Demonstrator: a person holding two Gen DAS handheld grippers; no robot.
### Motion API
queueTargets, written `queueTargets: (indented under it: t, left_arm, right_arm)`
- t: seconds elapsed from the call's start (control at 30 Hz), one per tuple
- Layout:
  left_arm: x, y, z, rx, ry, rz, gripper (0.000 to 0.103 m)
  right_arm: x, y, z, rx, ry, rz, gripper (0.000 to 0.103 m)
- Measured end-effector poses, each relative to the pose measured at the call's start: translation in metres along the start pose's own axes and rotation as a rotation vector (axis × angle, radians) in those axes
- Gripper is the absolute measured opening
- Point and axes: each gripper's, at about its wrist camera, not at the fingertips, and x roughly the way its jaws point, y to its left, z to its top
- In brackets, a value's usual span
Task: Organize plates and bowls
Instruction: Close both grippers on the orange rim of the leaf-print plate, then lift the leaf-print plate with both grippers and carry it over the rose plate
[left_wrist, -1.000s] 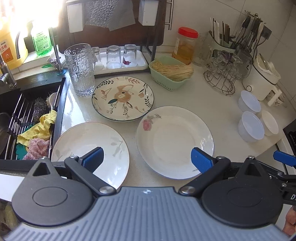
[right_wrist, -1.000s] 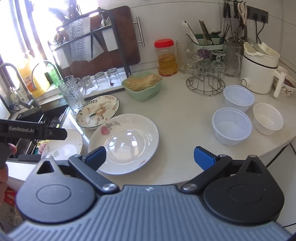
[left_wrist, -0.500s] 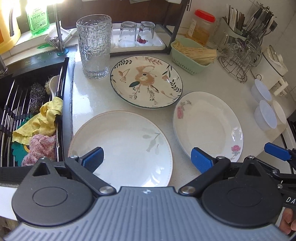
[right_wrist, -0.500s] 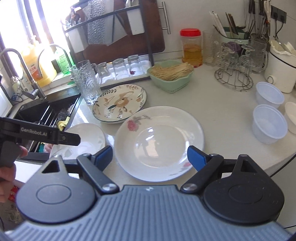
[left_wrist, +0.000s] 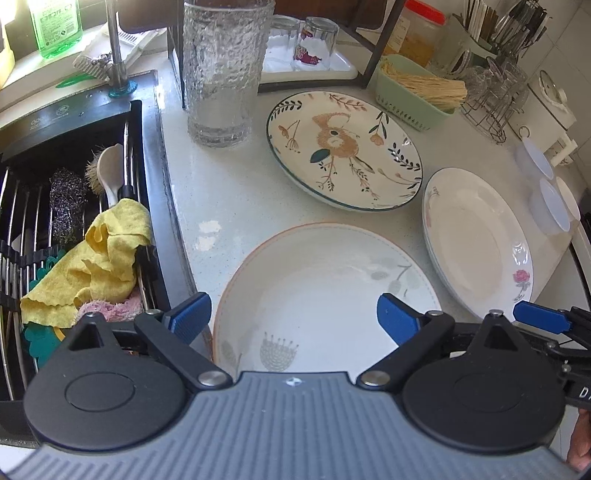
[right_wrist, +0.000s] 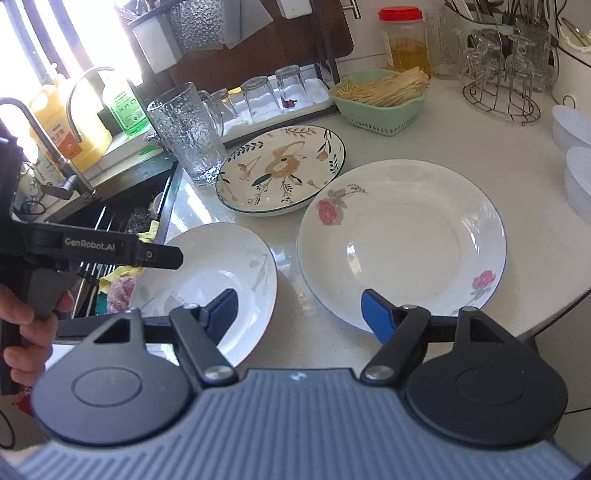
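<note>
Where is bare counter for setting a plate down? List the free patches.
Free: counter between sink edge, textured glass and leaf plate; also between rose plate and wire rack. Crowded: the plates' middle.

Both wrist cameras look steeply down along their fingers from close above the counter (left_wrist: 229, 206), sharing the grey-leaf plate (left_wrist: 317, 288), rose plate (right_wrist: 402, 240) and patterned plate (left_wrist: 343, 151).
</note>
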Motion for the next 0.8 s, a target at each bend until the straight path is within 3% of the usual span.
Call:
queueTargets:
  t: [0.07, 0.23, 0.3, 0.43, 0.8]
  left_arm:
    - [0.008, 0.009, -0.001, -0.003, 0.021, -0.015, 0.090]
    - [0.022, 0.024, -0.004, -0.018, 0.058, -0.043, 0.076]
    - [0.027, 0.028, -0.005, -0.022, 0.076, -0.052, 0.065]
    - [0.034, 0.034, -0.005, -0.020, 0.102, -0.074, 0.055]
    - [0.037, 0.032, 0.001, 0.053, 0.080, -0.088, 0.050]
  right_arm:
    - [0.007, 0.002, 0.000, 0.019, 0.021, 0.000, 0.060]
    - [0.028, 0.015, 0.000, 0.041, 0.082, 0.030, 0.051]
    - [0.038, 0.020, 0.000, 0.037, 0.107, 0.025, 0.042]
    - [0.056, 0.023, 0.001, 0.033, 0.150, 0.004, 0.025]
    - [0.079, 0.021, 0.001, 0.094, 0.164, 0.028, 0.022]
